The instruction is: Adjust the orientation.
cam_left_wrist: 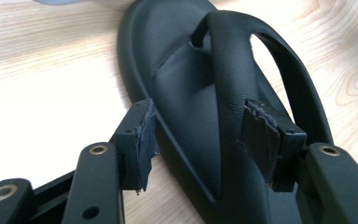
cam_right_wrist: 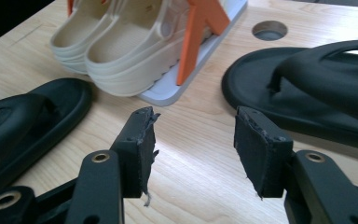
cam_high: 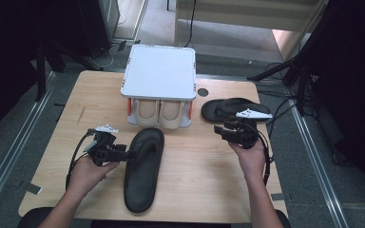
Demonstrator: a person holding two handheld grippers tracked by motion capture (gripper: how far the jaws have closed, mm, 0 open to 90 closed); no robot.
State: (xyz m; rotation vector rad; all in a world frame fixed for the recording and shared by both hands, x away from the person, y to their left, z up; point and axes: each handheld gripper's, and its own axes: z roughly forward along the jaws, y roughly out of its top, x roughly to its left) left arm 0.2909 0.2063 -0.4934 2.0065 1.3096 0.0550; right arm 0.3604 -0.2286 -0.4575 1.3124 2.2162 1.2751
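One black flip-flop [cam_high: 144,168] lies lengthwise in the middle of the wooden table [cam_high: 199,175], toe toward the rack. My left gripper [cam_high: 129,153] reaches it from the left. In the left gripper view the open jaws stand either side of this flip-flop's [cam_left_wrist: 186,88] rim and near strap arm, and the pads [cam_left_wrist: 142,137] are not pressing. A second black flip-flop [cam_high: 233,110] lies at the right rear. My right gripper [cam_high: 221,129] hovers open just in front of it. Bare wood shows between the right gripper's [cam_right_wrist: 193,126] pads, with that flip-flop [cam_right_wrist: 307,88] to their right.
A white two-level shoe rack [cam_high: 159,71] with orange posts stands at the table's back middle, a pair of beige clogs [cam_high: 159,112] on its lower shelf. A round hole [cam_high: 203,92] is in the tabletop beside it. Bare wood lies between the two flip-flops.
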